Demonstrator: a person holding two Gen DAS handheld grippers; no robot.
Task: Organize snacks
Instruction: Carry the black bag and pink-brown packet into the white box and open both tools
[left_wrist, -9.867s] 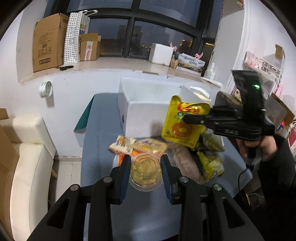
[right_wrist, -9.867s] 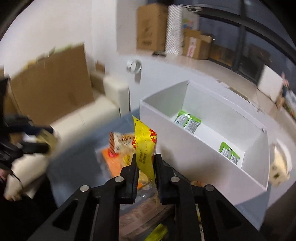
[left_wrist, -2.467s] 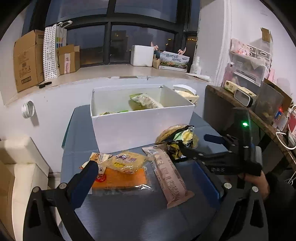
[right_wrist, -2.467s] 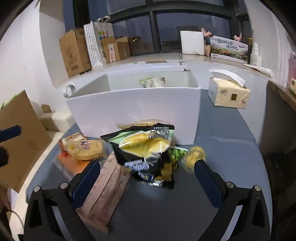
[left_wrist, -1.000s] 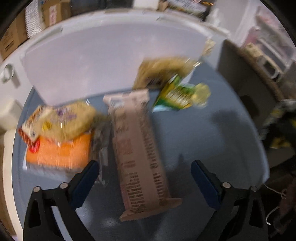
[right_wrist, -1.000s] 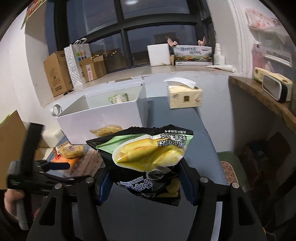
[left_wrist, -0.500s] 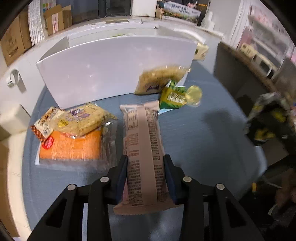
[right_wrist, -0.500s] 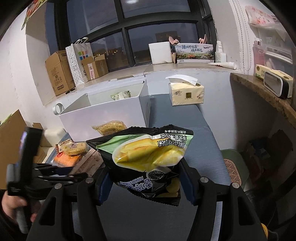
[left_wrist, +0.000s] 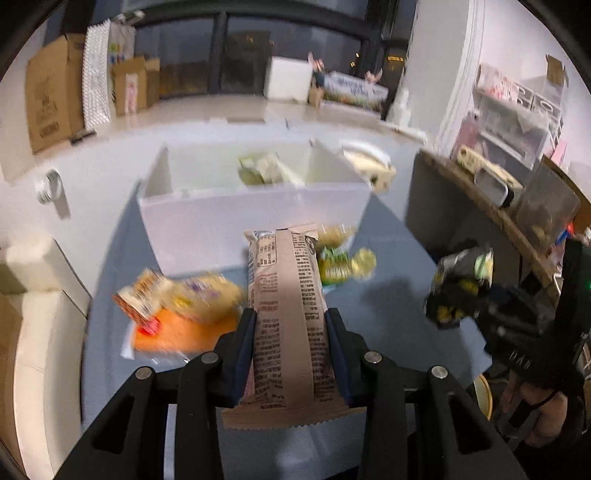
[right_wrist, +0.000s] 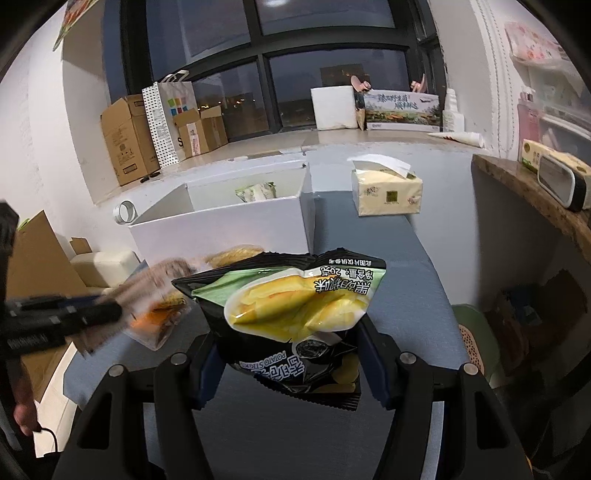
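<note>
A dark window and one white box (left_wrist: 255, 218) are sitting behind the blue table (left_wrist: 391, 317). In the left wrist view, four snack packs are lying blurred below the box, while the left tongs (left_wrist: 290, 332) are clamping one long brown pack (left_wrist: 288, 306), lifted off the table where it lay a second ago. In the right wrist view, the right tongs (right_wrist: 286, 354) are gripping one black potato-stick bag (right_wrist: 291, 314), unchanged, beside one tissue box (right_wrist: 386, 194).
</note>
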